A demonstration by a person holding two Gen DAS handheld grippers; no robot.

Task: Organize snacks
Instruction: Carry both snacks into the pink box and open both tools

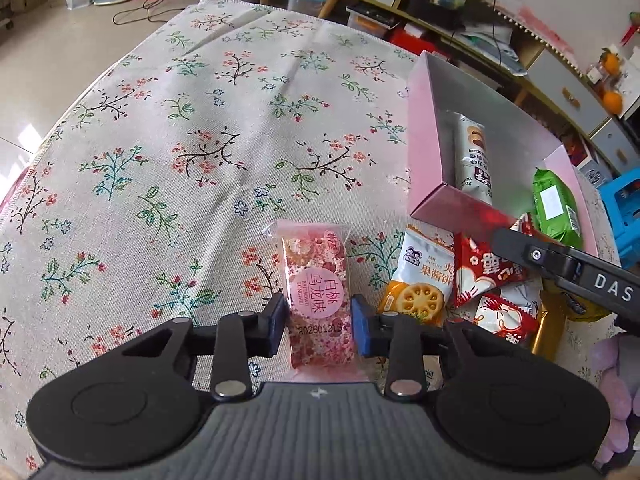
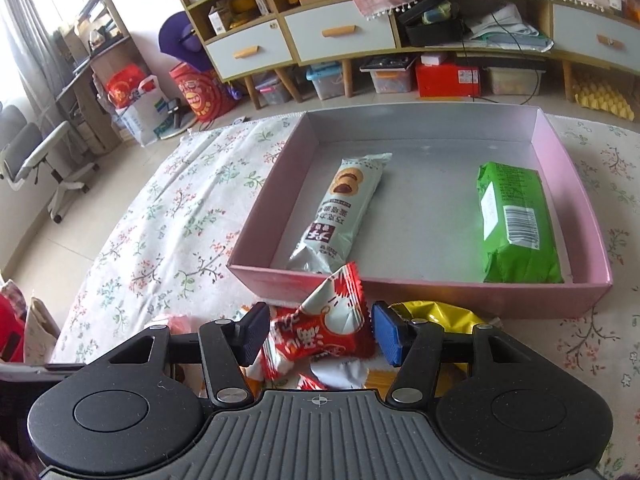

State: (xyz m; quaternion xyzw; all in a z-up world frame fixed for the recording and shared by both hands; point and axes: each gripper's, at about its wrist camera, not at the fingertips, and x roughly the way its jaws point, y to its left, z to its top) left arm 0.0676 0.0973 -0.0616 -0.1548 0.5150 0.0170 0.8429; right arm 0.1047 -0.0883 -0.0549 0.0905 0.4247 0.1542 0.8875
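Pink nougat packet (image 1: 318,300) lies on the floral cloth (image 1: 160,140) between the left gripper's (image 1: 319,322) pads, seemingly pinched, while the right gripper (image 2: 318,334) straddles a red snack packet (image 2: 320,330), jaws spread; slick wrappers could slip short of the pink box (image 2: 420,288).

Illumination: bright, diffuse daylight, entering from the curtained window (image 2: 24,20) at the upper left of the right wrist view; soft, faint shadows only, with a mild sheen on the floor tiles (image 1: 28,60) and on the grey inner floor of the pink box (image 2: 424,184). Optics: strong fisheye bending at every edge, curving the cabinet (image 2: 360,32) and the floral tablecloth (image 1: 200,120) outward. Sharpness: centre crisp with package print legible; one red motion-blur smear at the box corner in the left wrist view.
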